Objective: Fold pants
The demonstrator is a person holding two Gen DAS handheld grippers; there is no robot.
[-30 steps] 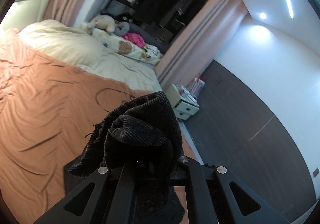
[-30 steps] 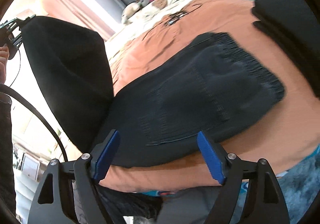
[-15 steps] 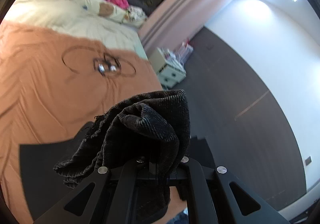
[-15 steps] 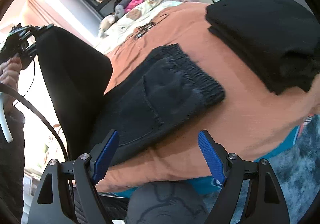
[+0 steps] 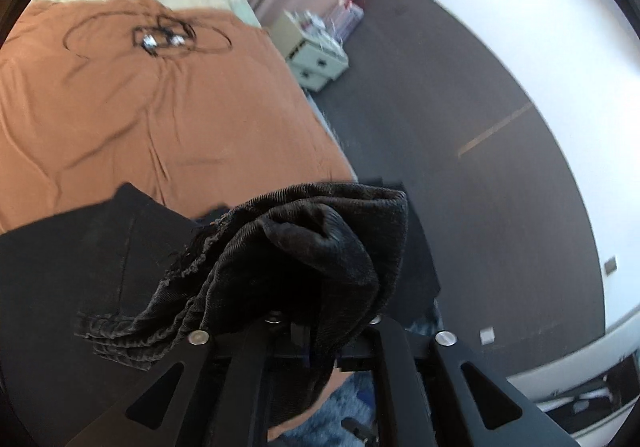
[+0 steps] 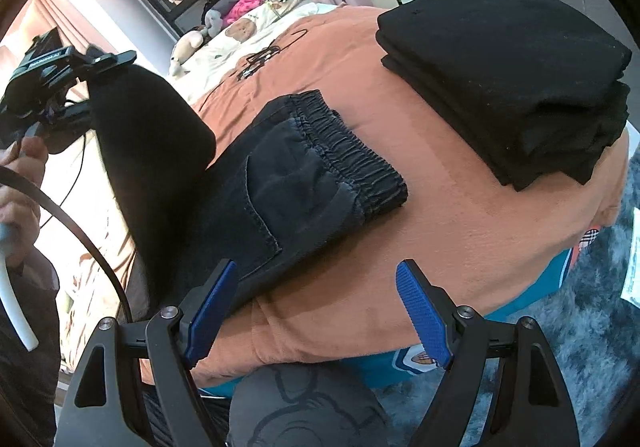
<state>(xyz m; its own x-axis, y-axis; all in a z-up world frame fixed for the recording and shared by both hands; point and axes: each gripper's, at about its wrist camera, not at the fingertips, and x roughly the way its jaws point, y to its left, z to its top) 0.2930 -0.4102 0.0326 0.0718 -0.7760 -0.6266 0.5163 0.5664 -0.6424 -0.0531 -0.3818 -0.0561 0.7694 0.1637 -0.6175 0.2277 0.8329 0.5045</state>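
Observation:
Dark corduroy pants (image 6: 312, 171) lie on the orange bedspread (image 6: 460, 227), elastic waistband toward the right. My left gripper (image 5: 296, 327) is shut on the bunched leg end of the pants (image 5: 304, 247) and holds it up above the rest of the pants (image 5: 80, 247). In the right wrist view the lifted leg (image 6: 156, 135) hangs from the left gripper (image 6: 60, 75) at the left. My right gripper (image 6: 316, 303) is open and empty, over the near bed edge just in front of the pants.
A stack of folded black clothes (image 6: 516, 71) sits on the bed's right corner. Cables (image 5: 164, 37) lie further up the bedspread. A white nightstand (image 5: 316, 55) stands beside the bed. A blue-grey rug (image 6: 592, 351) covers the floor.
My left gripper has carried the pant leg over toward the waistband end, and its camera now looks down at the pants. My right gripper has drawn back from the pants, still open.

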